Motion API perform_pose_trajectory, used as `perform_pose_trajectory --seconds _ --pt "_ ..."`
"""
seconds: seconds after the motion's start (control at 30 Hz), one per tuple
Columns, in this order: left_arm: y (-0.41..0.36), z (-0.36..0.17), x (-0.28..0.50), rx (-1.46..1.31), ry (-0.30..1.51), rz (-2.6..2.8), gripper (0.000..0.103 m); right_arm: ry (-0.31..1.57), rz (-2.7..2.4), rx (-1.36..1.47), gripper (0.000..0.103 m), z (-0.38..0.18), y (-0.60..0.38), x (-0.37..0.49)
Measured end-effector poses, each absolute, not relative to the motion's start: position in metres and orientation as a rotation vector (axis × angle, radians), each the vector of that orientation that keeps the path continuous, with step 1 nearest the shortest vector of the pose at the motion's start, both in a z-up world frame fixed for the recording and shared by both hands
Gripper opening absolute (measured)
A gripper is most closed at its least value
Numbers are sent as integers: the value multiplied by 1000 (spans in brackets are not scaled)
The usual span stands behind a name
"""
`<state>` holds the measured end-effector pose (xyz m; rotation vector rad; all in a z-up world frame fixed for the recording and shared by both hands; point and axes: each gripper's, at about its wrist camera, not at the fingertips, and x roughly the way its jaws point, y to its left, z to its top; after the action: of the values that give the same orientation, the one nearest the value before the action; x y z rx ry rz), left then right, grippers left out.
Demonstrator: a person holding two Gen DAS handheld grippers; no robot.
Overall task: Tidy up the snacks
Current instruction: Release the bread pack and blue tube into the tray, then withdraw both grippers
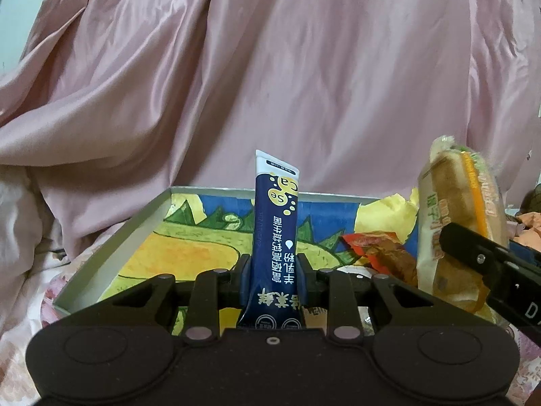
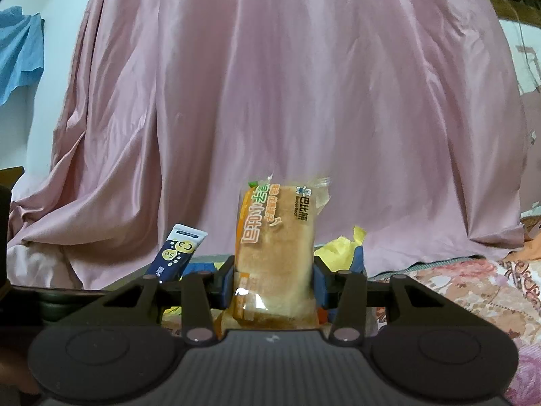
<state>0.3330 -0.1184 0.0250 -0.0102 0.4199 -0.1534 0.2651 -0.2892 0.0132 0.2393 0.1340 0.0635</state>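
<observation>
1. Navy foil, white at its crimped end: a powder stick sachet (image 1: pixel 274 237) stands upright, clamped between the left gripper (image 1: pixel 274 270), whose fingers (image 1: pixel 244 279) are closed narrow on its lower half. It hangs above the near part of a shallow box tray (image 1: pixel 111 257) with a painted landscape on its floor.
2. Right gripper (image 2: pixel 274 287) has its fingers (image 2: pixel 227 286) pressed against both sides of a wrapped bread sandwich (image 2: pixel 275 237), held on end; they stand wider apart than the left pair because the pack is thick. In the left view this pack is over the right side of the tray.
3. Already in the tray lie a red-orange wrapper (image 1: pixel 378 250) and crumpled yellow paper (image 1: pixel 389 216), near the far right corner.
4. My reading of the step: both snacks are picked up and carried over the tray, not yet set down.
5. Next likely calls for lowering each onto bare tray floor, the sachet to the left, the bread clear of the red wrapper, then releasing. Both would probably topple if let go upright, so tilting them flat first seems wise.
</observation>
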Motion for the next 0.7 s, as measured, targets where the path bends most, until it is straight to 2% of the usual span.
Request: perform_pose_trajectory --seconds 0.1,0.27,0.37,0.43,0.5,0.7 --pt "-114 24 334 -45 443 -154 31 154 61 245 54 11 -291 268" --pt "-103 23 335 -125 470 -147 41 153 56 247 64 12 -292 268" --pt "-100 27 329 -142 455 -134 53 147 50 241 73 12 -291 266" --pt "-98 31 321 -145 431 -124 71 137 46 241 80 14 -290 264" --pt "-97 37 316 -145 397 -111 80 124 43 239 85 16 -290 260" --pt "-86 56 293 -150 320 -72 99 71 26 223 98 28 -288 245"
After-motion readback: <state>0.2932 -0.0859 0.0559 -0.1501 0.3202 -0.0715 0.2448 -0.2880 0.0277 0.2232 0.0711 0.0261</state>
